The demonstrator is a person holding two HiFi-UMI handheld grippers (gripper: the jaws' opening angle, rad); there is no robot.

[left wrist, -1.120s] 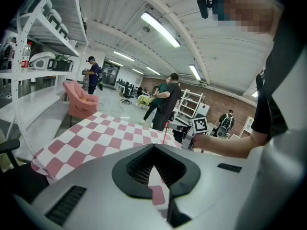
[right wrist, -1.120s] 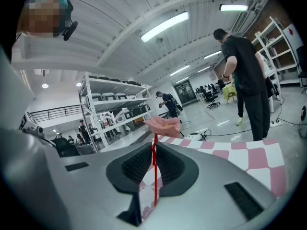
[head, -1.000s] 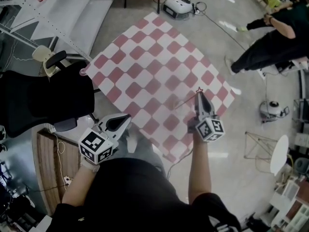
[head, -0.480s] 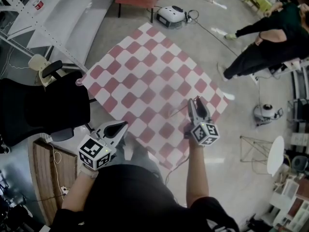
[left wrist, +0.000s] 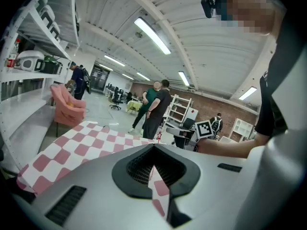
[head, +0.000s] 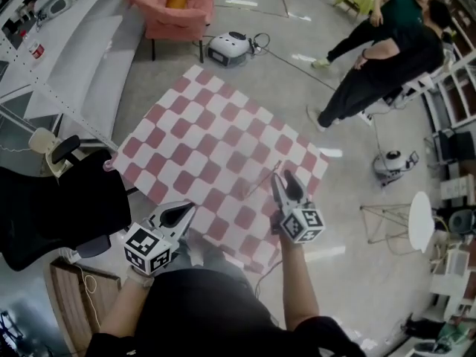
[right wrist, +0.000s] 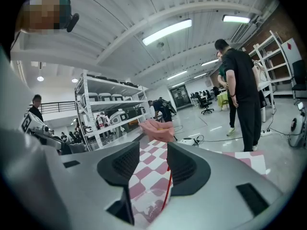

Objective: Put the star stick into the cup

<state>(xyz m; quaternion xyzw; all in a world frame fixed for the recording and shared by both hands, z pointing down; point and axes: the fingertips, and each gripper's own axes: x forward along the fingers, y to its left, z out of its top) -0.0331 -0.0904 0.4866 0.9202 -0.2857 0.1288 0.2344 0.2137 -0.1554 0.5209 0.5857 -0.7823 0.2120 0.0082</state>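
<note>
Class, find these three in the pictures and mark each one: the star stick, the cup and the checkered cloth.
star stick (right wrist: 165,190), right gripper view, middle of its red shaft.
cup (right wrist: 147,206), right gripper view, clear wall below the rim.
checkered cloth (head: 186,147), head view, bare part left of its middle.

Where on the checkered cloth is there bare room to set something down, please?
The checkered cloth is bare across its far half, toward the pink armchair, and at its left corner by the black chair. Only the near right edge is crowded: the clear cup holds the star stick there, the stick between the opening jaws of the right gripper.
</note>
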